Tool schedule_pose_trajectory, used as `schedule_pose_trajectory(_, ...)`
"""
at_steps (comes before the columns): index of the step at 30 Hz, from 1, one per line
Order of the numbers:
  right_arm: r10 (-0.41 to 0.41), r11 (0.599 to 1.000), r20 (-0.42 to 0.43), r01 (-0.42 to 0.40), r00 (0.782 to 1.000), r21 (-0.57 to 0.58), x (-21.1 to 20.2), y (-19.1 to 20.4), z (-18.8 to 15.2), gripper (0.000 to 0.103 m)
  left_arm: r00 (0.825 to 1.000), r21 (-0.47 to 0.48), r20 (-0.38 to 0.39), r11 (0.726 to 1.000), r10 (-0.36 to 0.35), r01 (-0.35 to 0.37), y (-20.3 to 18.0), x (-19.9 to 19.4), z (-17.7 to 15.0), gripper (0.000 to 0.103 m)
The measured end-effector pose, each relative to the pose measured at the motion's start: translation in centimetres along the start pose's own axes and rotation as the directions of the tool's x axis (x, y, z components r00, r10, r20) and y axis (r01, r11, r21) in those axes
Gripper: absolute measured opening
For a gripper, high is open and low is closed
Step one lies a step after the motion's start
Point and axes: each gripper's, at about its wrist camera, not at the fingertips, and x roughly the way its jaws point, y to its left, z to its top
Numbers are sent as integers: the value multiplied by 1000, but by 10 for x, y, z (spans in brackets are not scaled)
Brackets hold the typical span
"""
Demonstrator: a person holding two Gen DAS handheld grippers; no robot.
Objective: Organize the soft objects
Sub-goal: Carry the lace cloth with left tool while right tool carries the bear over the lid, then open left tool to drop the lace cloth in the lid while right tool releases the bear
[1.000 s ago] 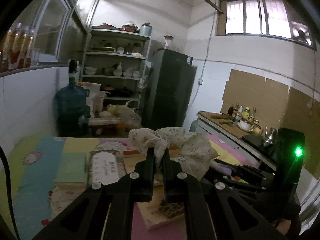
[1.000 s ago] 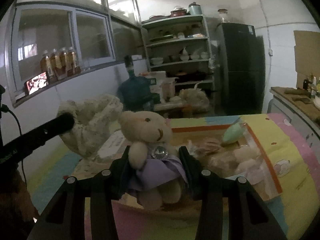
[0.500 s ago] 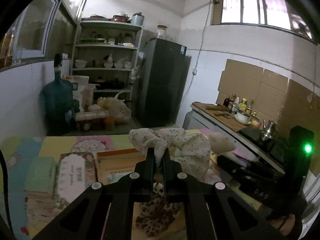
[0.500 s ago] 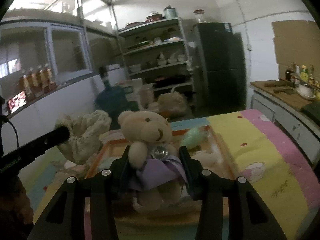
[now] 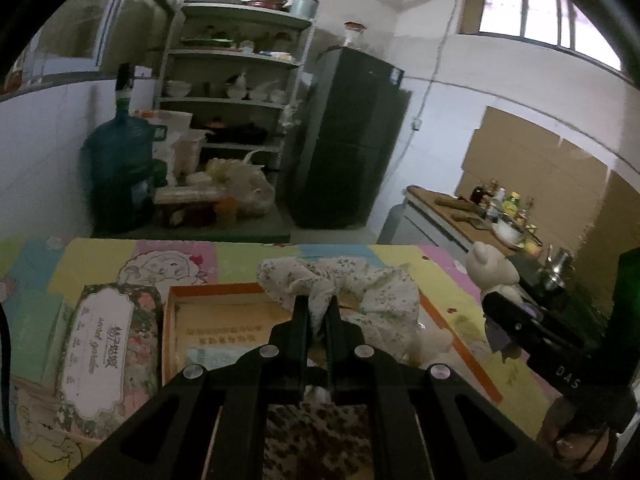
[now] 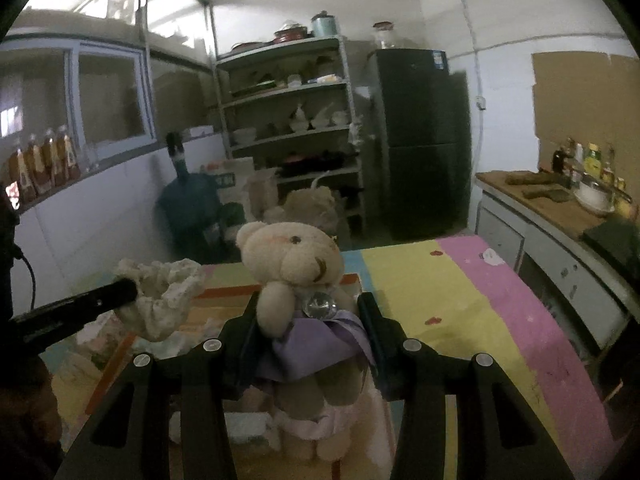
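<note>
My left gripper [image 5: 319,307] is shut on a bunched white floral cloth [image 5: 360,288], which hangs over an orange-rimmed cardboard box [image 5: 208,312] on the table. My right gripper [image 6: 308,312] is shut on a cream teddy bear [image 6: 292,256] in a purple dress, clamped at its waist and held upright above the same box [image 6: 224,292]. From the left wrist view the bear [image 5: 490,268] and the right gripper [image 5: 504,320] sit at the right. From the right wrist view the cloth [image 6: 160,300] and the left gripper [image 6: 120,294] sit at the left.
A floral-printed box [image 5: 104,356] lies left of the orange-rimmed one on a pastel cartoon mat [image 5: 168,264]. More soft items [image 5: 320,440] lie inside the box below my fingers. Behind the table stand a water jug [image 5: 120,160], shelves [image 5: 240,80] and a dark fridge [image 5: 352,140]; a counter [image 6: 560,208] runs along the right.
Both grippers have swung rightwards across the table with cloth and bear still held. The orange-rimmed box now lies under the cloth, and the bear shows at the right of the left wrist view.
</note>
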Motion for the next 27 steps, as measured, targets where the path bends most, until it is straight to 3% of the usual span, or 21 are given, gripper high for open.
schedule_pose_trajectory(6,45,998,-79,-48,996,-33,37,13,8,47,998,-54,-55,998,24,-27,14,24,-1,7)
schedule_pose_trajectory(13,58,997,-164,-66,985,-46,68,18,4,47,987,-49,-151,997,57,-65,21,50,-8,8)
schedule_pose_trajectory(19,71,996,-242,-81,968,-32,90,15,-3,47,983,-52,-175,996,58,-68,25,61,-12,9)
schedule_pose_trajectory(24,80,996,-249,-90,965,-28,94,13,-3,49,981,-71,-186,996,47,-62,28,66,-13,10)
schedule_pose_trajectory(27,100,994,-255,-108,962,-18,99,13,-5,51,978,-78,-200,994,55,-72,30,69,-13,17)
